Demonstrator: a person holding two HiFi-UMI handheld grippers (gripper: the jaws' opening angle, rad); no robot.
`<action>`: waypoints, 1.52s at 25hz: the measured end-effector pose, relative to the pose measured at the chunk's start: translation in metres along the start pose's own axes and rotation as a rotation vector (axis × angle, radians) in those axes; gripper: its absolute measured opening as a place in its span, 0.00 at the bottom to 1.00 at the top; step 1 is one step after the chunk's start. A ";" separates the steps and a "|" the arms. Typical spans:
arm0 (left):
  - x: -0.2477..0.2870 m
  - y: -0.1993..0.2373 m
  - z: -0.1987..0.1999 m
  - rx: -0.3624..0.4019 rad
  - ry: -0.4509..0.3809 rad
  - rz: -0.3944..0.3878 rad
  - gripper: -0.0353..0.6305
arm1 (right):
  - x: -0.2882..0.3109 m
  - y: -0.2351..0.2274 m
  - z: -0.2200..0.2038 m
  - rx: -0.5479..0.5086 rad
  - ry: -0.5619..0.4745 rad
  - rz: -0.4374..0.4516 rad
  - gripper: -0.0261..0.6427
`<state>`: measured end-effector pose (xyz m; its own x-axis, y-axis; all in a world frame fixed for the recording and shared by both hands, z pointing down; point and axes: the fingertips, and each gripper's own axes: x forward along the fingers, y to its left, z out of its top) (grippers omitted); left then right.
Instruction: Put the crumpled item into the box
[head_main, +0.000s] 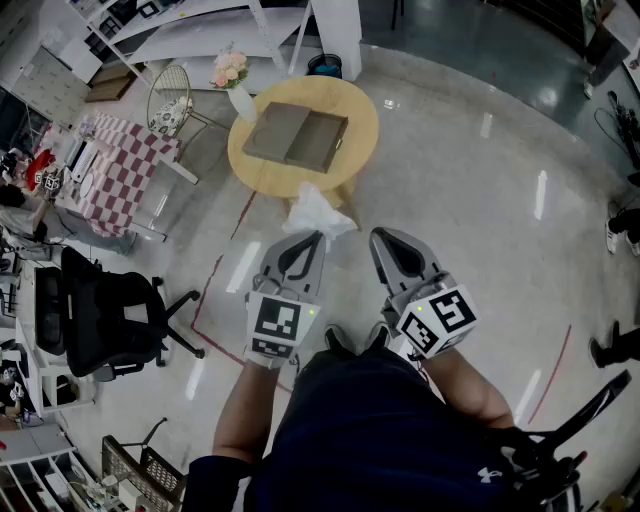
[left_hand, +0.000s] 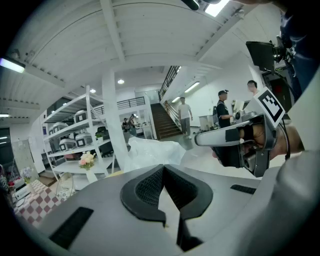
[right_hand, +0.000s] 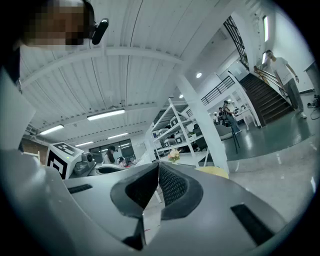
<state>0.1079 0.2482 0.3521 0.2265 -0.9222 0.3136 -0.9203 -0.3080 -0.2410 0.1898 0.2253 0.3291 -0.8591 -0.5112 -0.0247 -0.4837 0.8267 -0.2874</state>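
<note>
Both jaw pairs closed, left gripper (head_main: 316, 238) pinches white crumpled item (head_main: 318, 212) at its tips, in the air near round bench (head_main: 366, 118) edge, box (head_main: 295, 133) sits on bench, right gripper (head_main: 378, 236) empty.

1. A large open lab or office hall: polished floor (head_main: 480, 200) marked with red tape lines (head_main: 206, 290).
2. Black office chair (head_main: 100, 315) at nine o'clock, round wooden table (head_main: 365, 125) at twelve.
3. White shelving (left_hand: 75, 135) stocked with appliances, and a staircase (left_hand: 162, 122).
</note>
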 end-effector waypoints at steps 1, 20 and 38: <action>-0.003 0.002 -0.001 0.003 -0.001 0.002 0.08 | 0.002 0.003 -0.001 -0.003 0.002 0.000 0.06; -0.009 0.027 -0.011 -0.035 -0.008 0.048 0.08 | 0.016 -0.002 -0.001 0.012 0.002 -0.006 0.06; 0.057 0.108 -0.017 -0.033 -0.036 -0.022 0.08 | 0.104 -0.034 -0.005 0.013 0.032 -0.062 0.06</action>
<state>0.0157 0.1662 0.3598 0.2575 -0.9234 0.2846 -0.9250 -0.3207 -0.2036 0.1158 0.1451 0.3415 -0.8327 -0.5532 0.0243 -0.5340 0.7906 -0.2996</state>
